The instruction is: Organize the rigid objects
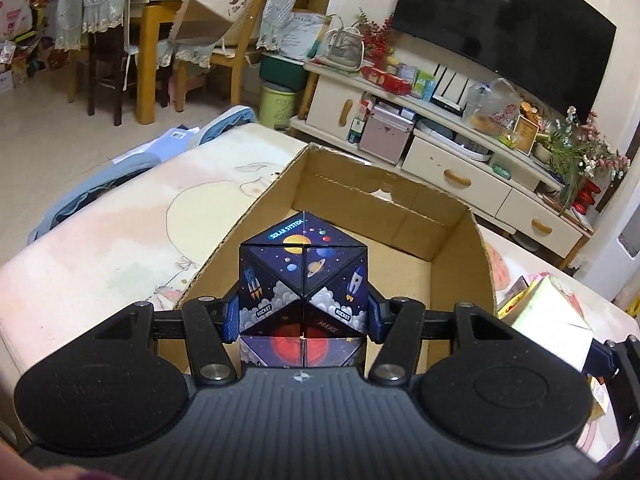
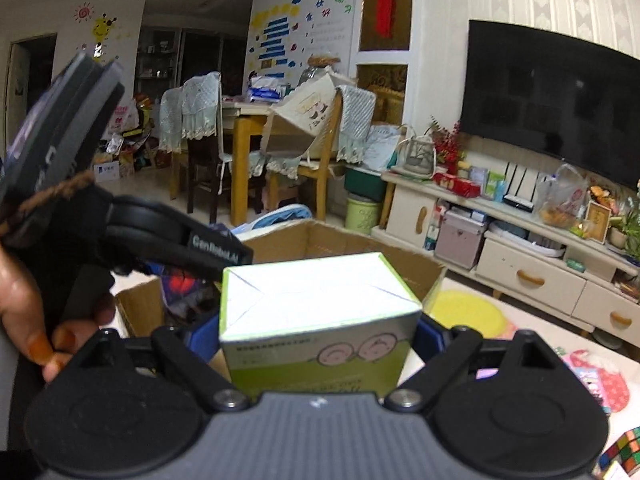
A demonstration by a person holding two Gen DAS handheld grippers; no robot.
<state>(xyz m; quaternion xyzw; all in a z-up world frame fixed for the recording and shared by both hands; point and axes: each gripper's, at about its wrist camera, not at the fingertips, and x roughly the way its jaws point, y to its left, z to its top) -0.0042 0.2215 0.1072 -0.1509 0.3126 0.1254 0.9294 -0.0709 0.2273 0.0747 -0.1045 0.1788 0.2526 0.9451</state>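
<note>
My left gripper [image 1: 304,314] is shut on a dark blue solar-system puzzle cube [image 1: 303,276], its pads pressing both sides. The cube hangs above the near end of an open cardboard box [image 1: 400,216] whose inside looks bare. My right gripper [image 2: 316,334] is shut on a green-and-white carton [image 2: 320,300], held just in front of the same cardboard box [image 2: 340,236]. In the left wrist view the carton [image 1: 548,320] shows at the right edge. A person's hand [image 2: 24,312] grips the left tool at the left of the right wrist view.
The box stands on a pale patterned table top [image 1: 100,248] with a blue garment [image 1: 100,184] at its far left. A Rubik's cube [image 2: 624,452] and a yellow disc [image 2: 468,312] lie to the right. Beyond are a white TV cabinet [image 1: 460,176], a television and dining chairs.
</note>
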